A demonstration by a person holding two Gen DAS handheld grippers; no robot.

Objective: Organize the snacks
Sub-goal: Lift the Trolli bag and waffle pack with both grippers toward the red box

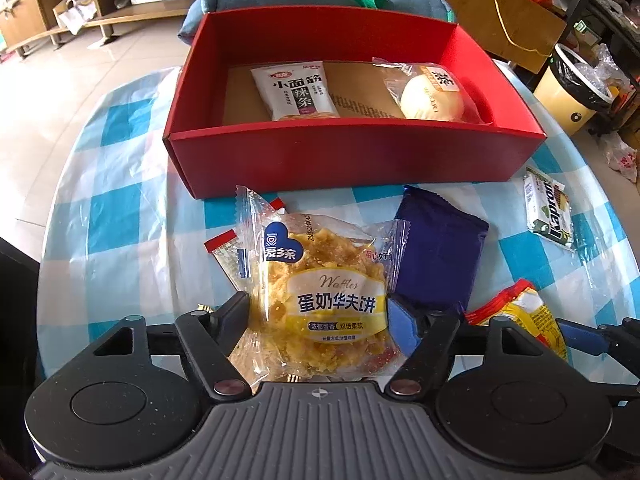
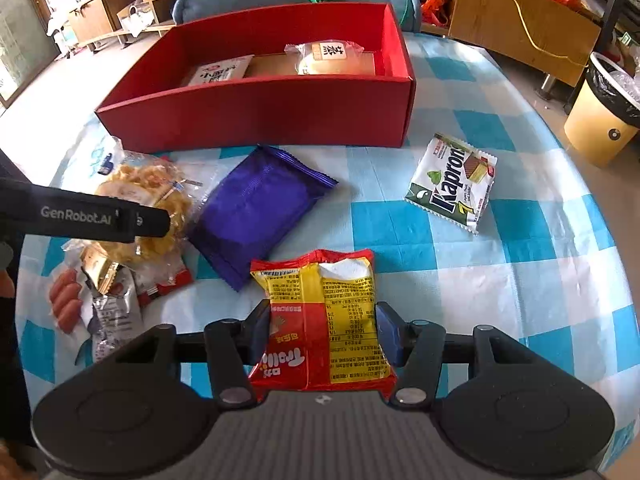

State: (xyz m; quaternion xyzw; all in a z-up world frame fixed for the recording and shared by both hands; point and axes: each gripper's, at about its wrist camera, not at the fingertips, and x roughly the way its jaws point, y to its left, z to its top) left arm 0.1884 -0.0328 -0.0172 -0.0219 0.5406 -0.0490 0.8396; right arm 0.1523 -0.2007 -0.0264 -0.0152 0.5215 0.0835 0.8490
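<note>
Blue-checked desk (image 2: 500, 240) before shelving and a bin (image 2: 600, 120). Left tongs (image 1: 320, 312) clamped on waffle packet (image 1: 320, 292); right tongs (image 2: 324, 332) gripping red-yellow packet (image 2: 324, 312). Red box (image 1: 352, 156) behind, two snacks inside.

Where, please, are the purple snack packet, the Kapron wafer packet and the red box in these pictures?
purple snack packet (image 2: 258, 210): right wrist view, middle of its flat face.
Kapron wafer packet (image 2: 452, 184): right wrist view, on the printed front.
red box (image 2: 256, 114): right wrist view, on its near outer wall.
</note>
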